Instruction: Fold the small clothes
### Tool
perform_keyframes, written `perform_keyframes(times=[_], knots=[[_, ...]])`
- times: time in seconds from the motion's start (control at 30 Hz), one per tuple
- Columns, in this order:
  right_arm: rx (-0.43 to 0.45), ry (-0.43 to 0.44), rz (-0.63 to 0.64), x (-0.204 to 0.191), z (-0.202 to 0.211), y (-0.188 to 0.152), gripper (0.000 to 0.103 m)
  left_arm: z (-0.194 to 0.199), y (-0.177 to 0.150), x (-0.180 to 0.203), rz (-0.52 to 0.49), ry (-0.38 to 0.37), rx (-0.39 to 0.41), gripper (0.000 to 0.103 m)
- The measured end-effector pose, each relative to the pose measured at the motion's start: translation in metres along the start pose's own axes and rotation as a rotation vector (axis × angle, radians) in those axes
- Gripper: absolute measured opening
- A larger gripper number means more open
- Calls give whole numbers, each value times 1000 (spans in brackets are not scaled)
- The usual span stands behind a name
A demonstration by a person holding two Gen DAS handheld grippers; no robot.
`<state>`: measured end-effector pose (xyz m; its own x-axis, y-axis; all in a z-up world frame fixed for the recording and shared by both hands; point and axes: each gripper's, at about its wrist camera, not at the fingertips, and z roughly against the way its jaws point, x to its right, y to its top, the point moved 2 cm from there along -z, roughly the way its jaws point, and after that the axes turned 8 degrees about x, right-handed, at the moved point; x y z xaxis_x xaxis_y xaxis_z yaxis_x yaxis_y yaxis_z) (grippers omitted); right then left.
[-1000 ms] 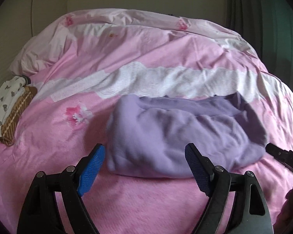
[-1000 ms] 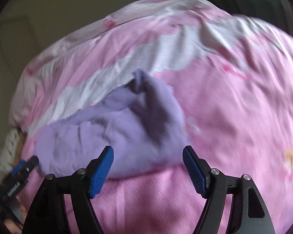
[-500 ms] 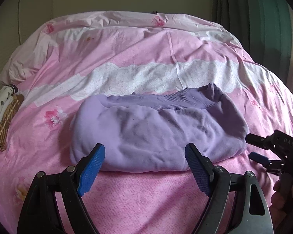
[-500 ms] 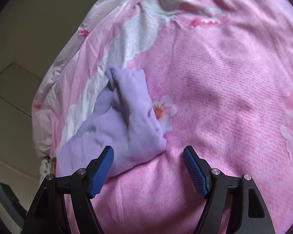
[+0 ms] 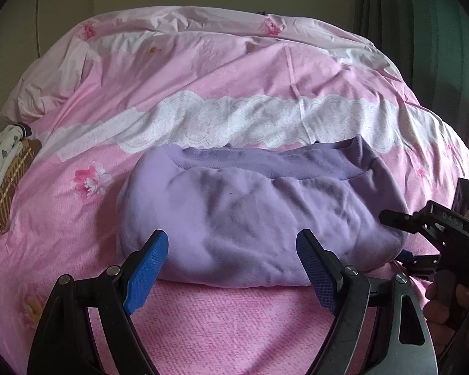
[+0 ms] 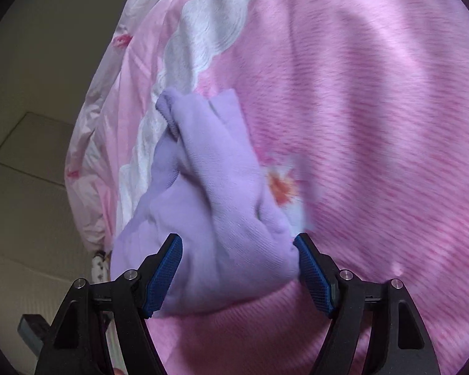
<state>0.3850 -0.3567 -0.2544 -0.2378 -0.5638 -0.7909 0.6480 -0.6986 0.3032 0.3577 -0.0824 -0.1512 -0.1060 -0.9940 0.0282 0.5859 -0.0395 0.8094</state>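
Both of my tools are spread wide, holding nothing. Left tool (image 5: 231, 268) hovers low over the bed, its blue pads (image 5: 145, 270) framing the near edge of the purple garment (image 5: 250, 215) without touching it, as far as I can see. The garment lies folded into a thick, rumpled bundle in the middle of the pink bedspread (image 5: 203, 75), its ribbed band running along the far side, just in front of the white lace stripe (image 5: 234, 118) that crosses the cover.

At the right side of the left view, my right tool (image 5: 422, 234) reaches in at the garment's right end; one black finger lies against or just above the fabric there, and I cannot tell which. My hand (image 5: 444, 309) grips its handle at the frame's edge.

From the right wrist, the right tool (image 6: 237, 265) straddles the end of the garment (image 6: 209, 193), the cloth sitting between the two open pads (image 6: 165, 275); the right pad looks to be touching the bundle's corner, though blur makes that unsure. Printed flowers (image 6: 283, 184) show on the bedspread (image 6: 375, 125) just beside the garment.

On the far left of the bed lie a white patterned cloth (image 5: 1, 159) and a brown checked item (image 5: 14, 175) beneath it.
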Motion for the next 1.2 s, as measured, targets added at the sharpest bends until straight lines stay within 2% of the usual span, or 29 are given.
perform_keyframes(times=[0.17, 0.23, 0.27, 0.3, 0.33, 0.4, 0.53, 0.7, 0.87, 0.97, 1.07, 1.2], knots=[[-38, 91, -53, 14, -16, 9, 77, -2, 0, -9, 17, 7, -7, 84], [-45, 100, -65, 14, -15, 10, 76, -1, 0, -12, 21, 6, -7, 84], [-45, 90, -72, 15, -13, 10, 69, 1, 0, -14, 21, 7, -5, 84], [-41, 72, -85, 17, -10, 10, 53, 2, 0, -15, 21, 7, -4, 84], [-40, 60, -98, 20, -8, 10, 42, 3, 1, -16, 21, 6, -4, 84], [-34, 74, -137, 24, -3, 7, 37, 6, 1, -18, 17, 4, -1, 84], [19, 27, -113, 6, 10, 3, 33, 14, 5, -29, 20, 5, 14, 84], [128, -112, 94, -60, 33, 2, 31, 24, 14, -59, 55, 20, 39, 84], [240, -196, 339, -148, 41, -9, 31, 35, 21, -95, 93, 59, 65, 84], [253, -199, 489, -198, 30, -27, 31, 42, 22, -123, 120, 87, 77, 84], [243, -221, 649, -241, 6, -62, 31, 50, 23, -153, 143, 129, 93, 84], [205, -305, 857, -270, -43, -115, 31, 57, 17, -189, 168, 177, 90, 84]])
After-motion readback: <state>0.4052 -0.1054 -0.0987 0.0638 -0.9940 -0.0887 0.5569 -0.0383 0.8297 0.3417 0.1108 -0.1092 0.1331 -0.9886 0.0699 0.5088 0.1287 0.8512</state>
